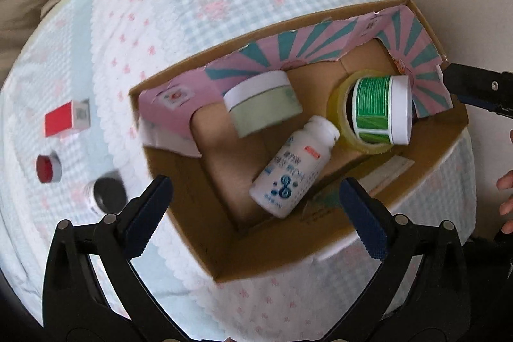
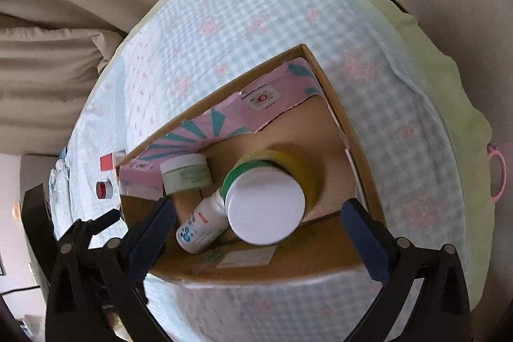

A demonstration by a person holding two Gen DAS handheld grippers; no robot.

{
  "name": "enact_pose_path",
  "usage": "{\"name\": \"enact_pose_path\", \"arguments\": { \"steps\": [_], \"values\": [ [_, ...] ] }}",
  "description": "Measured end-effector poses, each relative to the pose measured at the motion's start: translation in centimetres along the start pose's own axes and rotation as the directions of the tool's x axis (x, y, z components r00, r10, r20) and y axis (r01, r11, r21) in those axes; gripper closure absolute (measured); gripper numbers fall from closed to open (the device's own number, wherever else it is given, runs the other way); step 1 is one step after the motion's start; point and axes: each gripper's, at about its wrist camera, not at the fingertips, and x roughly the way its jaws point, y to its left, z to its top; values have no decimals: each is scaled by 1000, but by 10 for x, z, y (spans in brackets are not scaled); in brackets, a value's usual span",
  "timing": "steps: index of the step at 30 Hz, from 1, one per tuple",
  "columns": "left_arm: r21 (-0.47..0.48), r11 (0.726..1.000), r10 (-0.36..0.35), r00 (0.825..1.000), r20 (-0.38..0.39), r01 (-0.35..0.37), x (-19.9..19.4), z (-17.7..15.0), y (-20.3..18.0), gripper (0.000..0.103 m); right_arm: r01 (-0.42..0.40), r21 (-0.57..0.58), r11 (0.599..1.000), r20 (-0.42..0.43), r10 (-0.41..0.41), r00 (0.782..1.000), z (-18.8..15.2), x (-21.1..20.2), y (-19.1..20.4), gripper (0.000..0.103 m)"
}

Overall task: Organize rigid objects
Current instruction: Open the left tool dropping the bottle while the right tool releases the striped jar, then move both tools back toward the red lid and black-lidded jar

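Note:
A cardboard box (image 1: pixel 198 213) with pink and teal flaps sits on the checked cloth. Inside lie a white bottle (image 1: pixel 293 165), a pale green jar (image 1: pixel 263 103), and a green-labelled jar with a white lid (image 1: pixel 381 109) resting in a yellow tape roll (image 1: pixel 336 104). My left gripper (image 1: pixel 256 197) is open and empty above the box's near wall. My right gripper (image 2: pixel 258 220) is open and empty above the box; the white lid (image 2: pixel 264 207), white bottle (image 2: pixel 198 229) and pale green jar (image 2: pixel 186 172) lie below it. The box wall (image 2: pixel 288 265) is near.
Left of the box on the cloth lie a red and white carton (image 1: pixel 65 119), a small red-capped jar (image 1: pixel 48 169) and a black-capped jar (image 1: pixel 105 194). The carton (image 2: pixel 109 162) and red jar (image 2: pixel 103 189) show in the right wrist view. A beige sofa (image 2: pixel 48 69) stands behind.

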Motion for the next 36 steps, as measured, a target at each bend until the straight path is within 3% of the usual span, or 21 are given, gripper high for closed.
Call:
{"name": "enact_pose_path", "arguments": {
  "steps": [9,20,27,31,36],
  "values": [
    [-28,1000,-1,999,41,2,-22,-16,1,0,17,-27,999,81,-15,997,-15,-23,15,0],
    [-62,998,4,987,162,6,-103,-47,9,0,58,-94,994,181,-40,983,-42,-82,49,0],
    [-127,992,41,966,255,-8,-170,-89,44,0,154,-255,955,249,-89,964,-80,-118,103,0],
    [-166,986,49,948,316,4,-208,-123,76,0,174,-338,925,281,-77,957,-110,-135,145,0],
    [-216,976,117,923,366,-39,-246,-163,124,0,201,-394,897,317,-73,946,-147,-144,198,0]
  ]
}}
